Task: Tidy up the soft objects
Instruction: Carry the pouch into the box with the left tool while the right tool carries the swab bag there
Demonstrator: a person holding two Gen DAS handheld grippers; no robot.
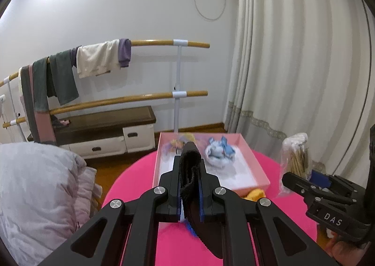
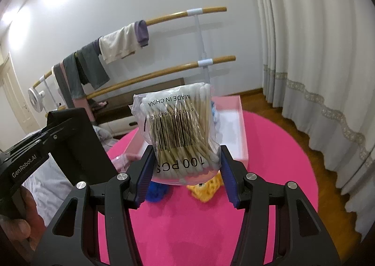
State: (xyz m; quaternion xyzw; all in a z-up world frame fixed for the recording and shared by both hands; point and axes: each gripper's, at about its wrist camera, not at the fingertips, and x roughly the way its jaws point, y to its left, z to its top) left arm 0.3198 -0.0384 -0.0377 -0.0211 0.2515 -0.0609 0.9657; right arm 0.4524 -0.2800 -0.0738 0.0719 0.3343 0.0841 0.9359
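Observation:
My left gripper (image 1: 189, 160) is shut on a strip of black fabric (image 1: 190, 172), which stands up between the blue pads and hangs below them. It is held above the pink table (image 1: 131, 195), just in front of an open pink box (image 1: 253, 160). My right gripper (image 2: 186, 167) is shut on a clear bag of cotton swabs (image 2: 180, 125), lifted off the table. The same bag of cotton swabs (image 1: 295, 155) and the right gripper (image 1: 304, 184) show at the right of the left wrist view. The box holds a blue-white soft thing (image 1: 219, 152) and a yellow-purple soft toy (image 1: 180, 141).
A yellow plush (image 2: 206, 187) and a blue fuzzy thing (image 2: 154, 192) lie on the table in front of the box (image 2: 242, 125). Grey bedding (image 1: 35, 195) lies left of the table. A rail with hanging clothes (image 1: 93, 59), a low cabinet (image 1: 105, 132) and curtains (image 1: 293, 66) stand behind.

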